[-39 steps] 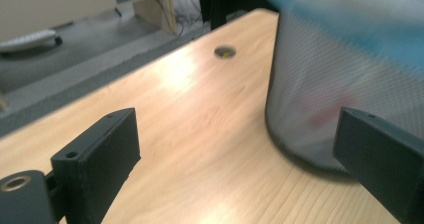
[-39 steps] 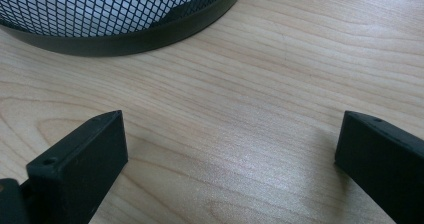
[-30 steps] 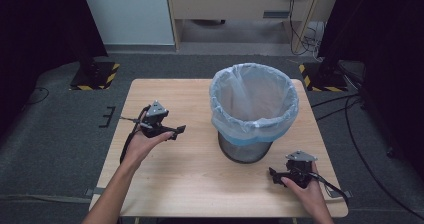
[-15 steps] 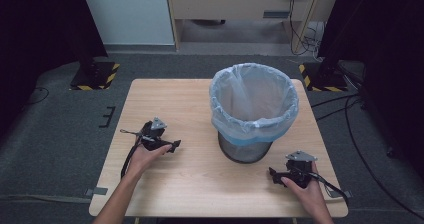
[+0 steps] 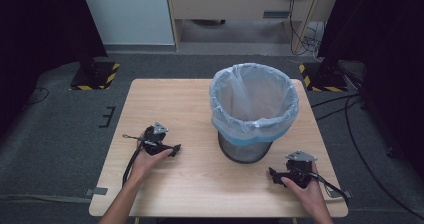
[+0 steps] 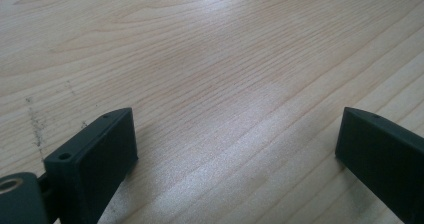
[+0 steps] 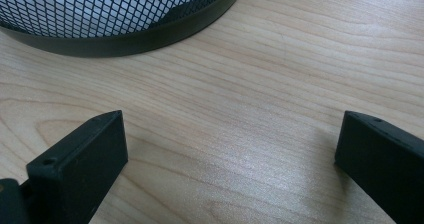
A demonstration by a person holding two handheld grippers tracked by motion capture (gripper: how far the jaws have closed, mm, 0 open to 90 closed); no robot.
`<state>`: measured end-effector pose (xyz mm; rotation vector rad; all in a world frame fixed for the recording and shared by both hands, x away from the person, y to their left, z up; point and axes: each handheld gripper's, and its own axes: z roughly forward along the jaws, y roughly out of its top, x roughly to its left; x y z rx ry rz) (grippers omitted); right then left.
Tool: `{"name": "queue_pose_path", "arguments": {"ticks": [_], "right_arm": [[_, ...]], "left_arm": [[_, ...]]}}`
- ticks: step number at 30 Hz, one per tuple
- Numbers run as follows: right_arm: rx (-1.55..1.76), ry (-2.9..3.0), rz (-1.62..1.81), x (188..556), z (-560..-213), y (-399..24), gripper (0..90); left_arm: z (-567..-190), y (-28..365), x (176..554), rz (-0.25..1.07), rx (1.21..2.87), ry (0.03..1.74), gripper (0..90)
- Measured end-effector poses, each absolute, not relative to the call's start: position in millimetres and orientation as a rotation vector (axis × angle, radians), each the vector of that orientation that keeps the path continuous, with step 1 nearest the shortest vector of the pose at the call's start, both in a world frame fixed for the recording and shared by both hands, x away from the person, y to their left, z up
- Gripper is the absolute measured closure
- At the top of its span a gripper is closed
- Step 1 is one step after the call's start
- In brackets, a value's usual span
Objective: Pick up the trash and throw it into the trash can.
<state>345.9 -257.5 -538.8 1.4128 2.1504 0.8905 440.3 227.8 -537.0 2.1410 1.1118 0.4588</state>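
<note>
One black wire-mesh waste bin lined with a pale blue plastic bag stands upright on the light wooden desk, and it is the single thing there that either hand could work on. The right tongs rest on the desk just in front of the bin and a little to its right; the right gripper view looks along wide-apart jaws that hold nothing, with the bin's dark base ring and mesh wall close ahead and somewhat to the left of the line they point along. The left tongs lie to the left of the bin, pointing toward it but clearly farther from it, and the left gripper view shows their jaws likewise spread wide over bare wood, empty. The right hand therefore looks the nearer one for any reach to the bin. The bin has no long axis across the desk: it is round, its axis vertical, the mouth open upward. The bag appears empty, though its bottom is hard to see. Count: one bin, one liner bag, two tongs.
</note>
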Motion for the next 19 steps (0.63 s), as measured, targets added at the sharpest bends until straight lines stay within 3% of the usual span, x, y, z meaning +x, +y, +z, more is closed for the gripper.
{"name": "queue_pose_path", "arguments": {"ticks": [19], "right_arm": [[1.414, 2.152, 0.89, 345.2, -538.6, -257.6, 0.3]], "left_arm": [[-537.1, 232.0, 438.2, 0.477, 2.124, 1.165, 0.0]]}}
